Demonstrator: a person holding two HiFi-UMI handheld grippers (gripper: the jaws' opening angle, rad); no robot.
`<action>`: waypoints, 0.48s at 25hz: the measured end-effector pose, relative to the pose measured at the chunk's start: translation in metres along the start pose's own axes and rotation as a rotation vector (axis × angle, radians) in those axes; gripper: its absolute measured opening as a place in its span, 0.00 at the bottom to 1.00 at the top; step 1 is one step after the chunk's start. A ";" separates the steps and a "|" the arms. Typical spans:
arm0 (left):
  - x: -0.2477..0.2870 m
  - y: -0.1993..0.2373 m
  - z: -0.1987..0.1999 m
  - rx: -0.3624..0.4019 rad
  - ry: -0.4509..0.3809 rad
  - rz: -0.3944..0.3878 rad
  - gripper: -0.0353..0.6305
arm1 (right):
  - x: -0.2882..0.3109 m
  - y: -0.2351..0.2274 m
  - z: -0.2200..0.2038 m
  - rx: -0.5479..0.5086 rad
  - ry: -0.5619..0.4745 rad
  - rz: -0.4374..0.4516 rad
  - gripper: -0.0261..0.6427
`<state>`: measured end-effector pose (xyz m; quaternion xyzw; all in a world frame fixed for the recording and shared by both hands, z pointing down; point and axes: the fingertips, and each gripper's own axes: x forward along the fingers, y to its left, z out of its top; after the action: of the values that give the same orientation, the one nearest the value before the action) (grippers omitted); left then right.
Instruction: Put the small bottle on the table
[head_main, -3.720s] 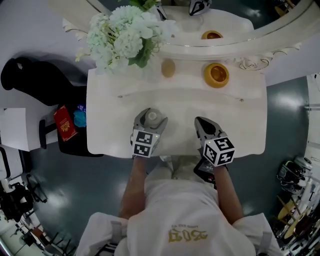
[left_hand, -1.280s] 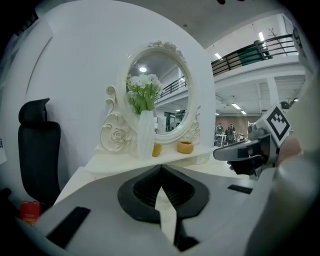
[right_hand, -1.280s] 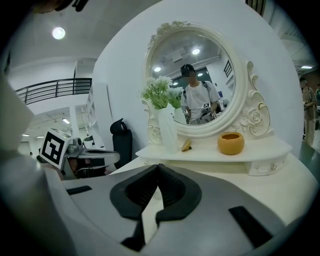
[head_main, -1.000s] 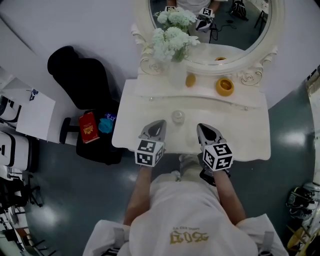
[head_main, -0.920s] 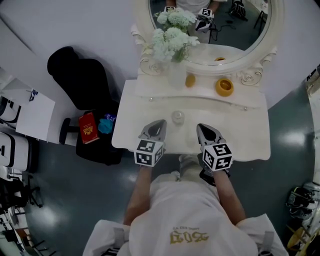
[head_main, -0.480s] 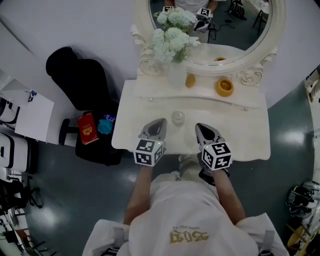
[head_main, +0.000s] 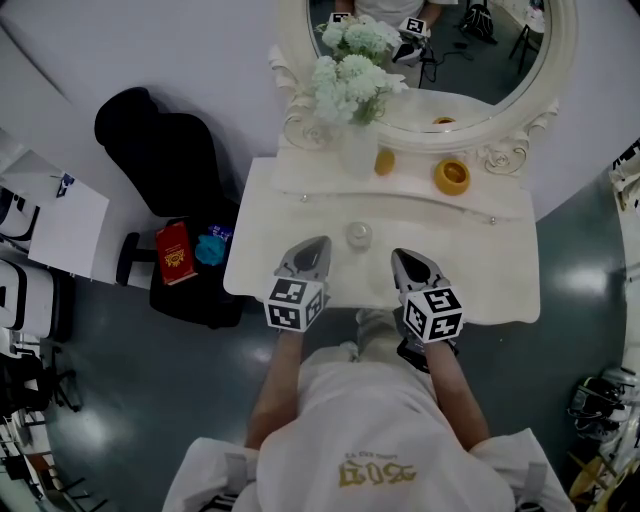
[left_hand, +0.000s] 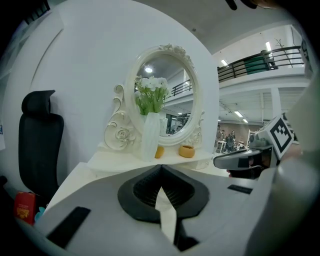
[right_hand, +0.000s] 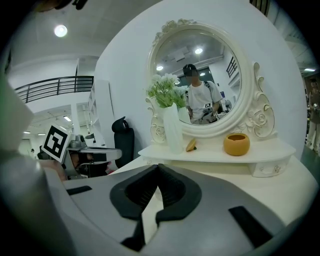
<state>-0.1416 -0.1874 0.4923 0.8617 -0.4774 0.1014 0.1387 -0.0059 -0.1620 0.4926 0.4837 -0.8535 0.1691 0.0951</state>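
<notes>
small bottle (head_main: 358, 235) stands by itself on the white table (head_main: 490, 262) in the head view. nothing is gripping it. the left gripper (head_main: 310, 250) is near it, at about 8 o'clock from the bottle. the right gripper (head_main: 405, 258) is near it at about 4 o'clock. neither one touches the bottle. a yellow bowl (head_main: 452, 176) and a vase of flowers (head_main: 352, 110) sit on the shelf at 12 o'clock, under the mirror (head_main: 460, 50).

in the left gripper view the jaws are pressed together with nothing between them. the bottle does not show here.

in the right gripper view the jaws are pressed together too, and empty. no bottle shows here either.

the job looks done: the bottle is on the table and free. nothing seems left to do.
</notes>
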 end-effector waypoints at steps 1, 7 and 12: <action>0.000 0.000 0.000 -0.005 0.001 -0.001 0.08 | 0.000 0.001 -0.001 0.001 0.001 0.002 0.06; -0.001 -0.001 -0.004 -0.026 0.008 -0.011 0.08 | 0.001 0.006 -0.003 0.001 0.005 0.011 0.06; -0.003 0.002 -0.006 -0.030 0.012 -0.009 0.08 | 0.001 0.005 -0.002 0.002 0.006 0.006 0.06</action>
<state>-0.1447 -0.1840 0.4973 0.8610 -0.4742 0.0988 0.1548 -0.0107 -0.1598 0.4935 0.4806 -0.8545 0.1718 0.0963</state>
